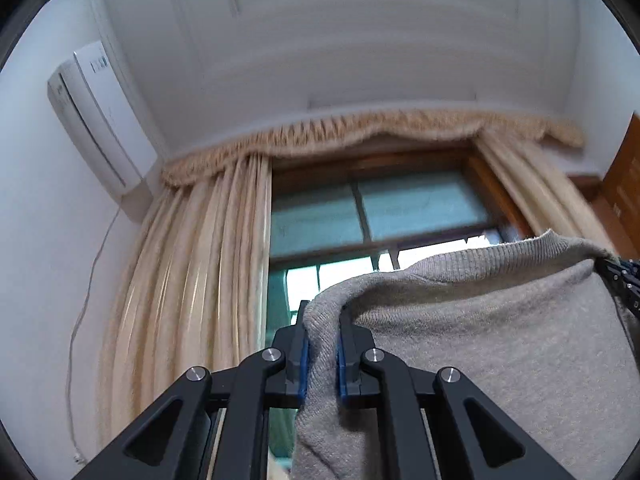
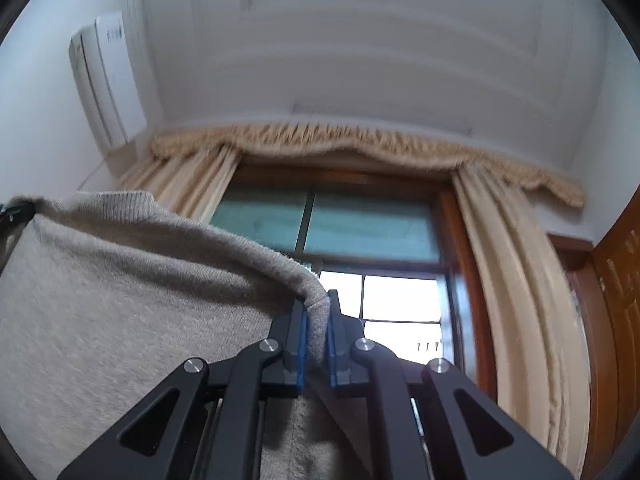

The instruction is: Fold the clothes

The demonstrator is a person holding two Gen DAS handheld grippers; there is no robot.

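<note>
Grey sweater (image 1: 500, 340) held aloft, stretched between left gripper (image 1: 322, 344) and right gripper (image 2: 318, 332), each pinching a shoulder. No fold visible; all folding seemingly ahead.

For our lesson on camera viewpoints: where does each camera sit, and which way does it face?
Left wrist: on the left gripper, tilted up toward window and ceiling; its black fingers pinch the grey sweater.
Right wrist: on the right gripper, tilted up likewise; its fingers pinch the sweater's other end.
Shared: sweater, curtains, air conditioner.
</note>
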